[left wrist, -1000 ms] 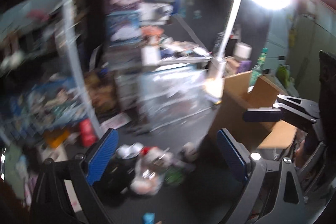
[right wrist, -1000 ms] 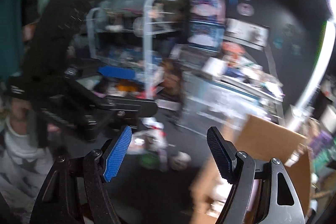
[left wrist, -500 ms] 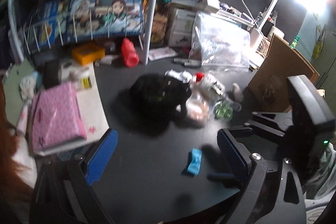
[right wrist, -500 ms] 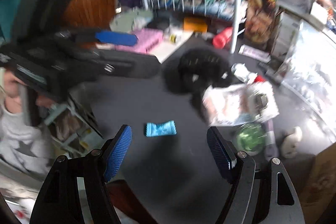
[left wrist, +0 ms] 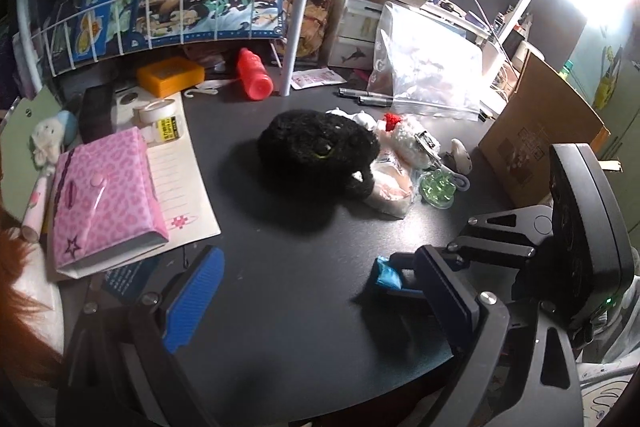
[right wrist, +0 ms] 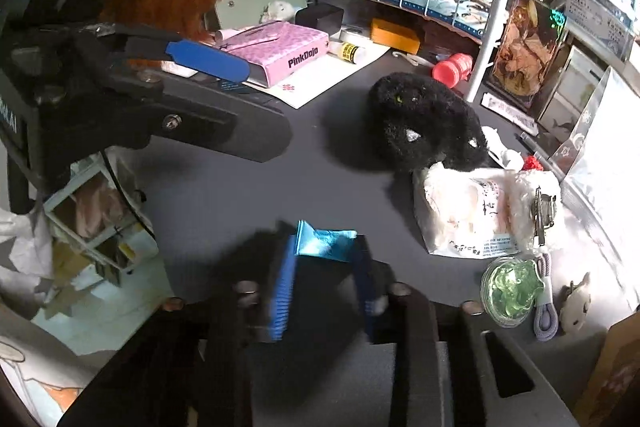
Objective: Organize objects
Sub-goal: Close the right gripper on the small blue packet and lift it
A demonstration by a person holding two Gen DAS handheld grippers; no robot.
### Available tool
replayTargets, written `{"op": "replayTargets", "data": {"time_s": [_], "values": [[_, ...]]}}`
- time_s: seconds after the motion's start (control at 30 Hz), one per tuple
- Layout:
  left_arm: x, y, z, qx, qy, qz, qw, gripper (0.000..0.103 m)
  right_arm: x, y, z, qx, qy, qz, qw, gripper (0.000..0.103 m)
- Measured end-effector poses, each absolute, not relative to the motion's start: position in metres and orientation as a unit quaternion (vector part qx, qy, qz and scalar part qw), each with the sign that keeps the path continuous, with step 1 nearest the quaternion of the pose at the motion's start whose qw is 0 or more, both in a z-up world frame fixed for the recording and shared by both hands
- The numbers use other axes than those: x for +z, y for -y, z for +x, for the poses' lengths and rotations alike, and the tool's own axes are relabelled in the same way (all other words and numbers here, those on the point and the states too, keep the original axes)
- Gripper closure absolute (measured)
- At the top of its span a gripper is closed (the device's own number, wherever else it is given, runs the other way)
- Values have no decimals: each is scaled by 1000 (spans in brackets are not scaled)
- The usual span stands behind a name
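right gripper (right wrist: 326, 259) fingers just closing on blue packet (right wrist: 325, 242), black desk (right wrist: 224, 195)

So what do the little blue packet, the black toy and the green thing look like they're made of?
Blue packet: probably foil or glossy plastic film, since it is shiny and creased with crimped ends. Black toy: plush, with fuzzy matte pile. Green thing: looks like clear hard plastic or glass, translucent and glinting.

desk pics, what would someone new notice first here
A black plush toy sits mid-desk, with a white packet and a green trinket beside it. Nearer the front edge, the right gripper has just been closing on a small blue wrapper, which is between its pads. A pink box lies at the left.
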State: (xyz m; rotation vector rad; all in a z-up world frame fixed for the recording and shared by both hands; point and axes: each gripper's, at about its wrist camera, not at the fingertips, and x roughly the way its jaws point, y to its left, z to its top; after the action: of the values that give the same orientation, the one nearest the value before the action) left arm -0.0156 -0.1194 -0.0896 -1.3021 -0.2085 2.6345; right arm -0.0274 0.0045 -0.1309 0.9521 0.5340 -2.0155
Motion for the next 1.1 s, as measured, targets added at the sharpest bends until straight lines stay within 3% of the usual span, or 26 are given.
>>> {"op": "replayTargets", "data": {"time_s": [0.03,0.07,0.3,0.5,0.7,0.8,0.87,1.1], "values": [[-90,119,-18,888,70,-442,103,8,-130,-5,-28,-801,-213,378,413,87],[-90,118,-19,887,71,-444,107,8,-131,-3,-29,-801,-214,378,412,96],[-85,113,-30,879,71,-452,134,9,-126,-10,-35,-809,-196,375,408,96],[-78,95,-41,868,63,-460,176,23,-107,-21,-35,-823,-202,350,399,96],[-80,99,-44,872,58,-462,152,23,-116,-29,-42,-809,-173,380,413,95],[-82,105,-41,872,67,-463,145,23,-117,-33,-43,-809,-157,385,416,82],[-84,108,-39,872,70,-464,141,23,-117,-33,-42,-811,-153,382,415,64],[-92,111,-36,868,75,-471,135,23,-123,-18,-40,-810,-171,379,413,64]]}}
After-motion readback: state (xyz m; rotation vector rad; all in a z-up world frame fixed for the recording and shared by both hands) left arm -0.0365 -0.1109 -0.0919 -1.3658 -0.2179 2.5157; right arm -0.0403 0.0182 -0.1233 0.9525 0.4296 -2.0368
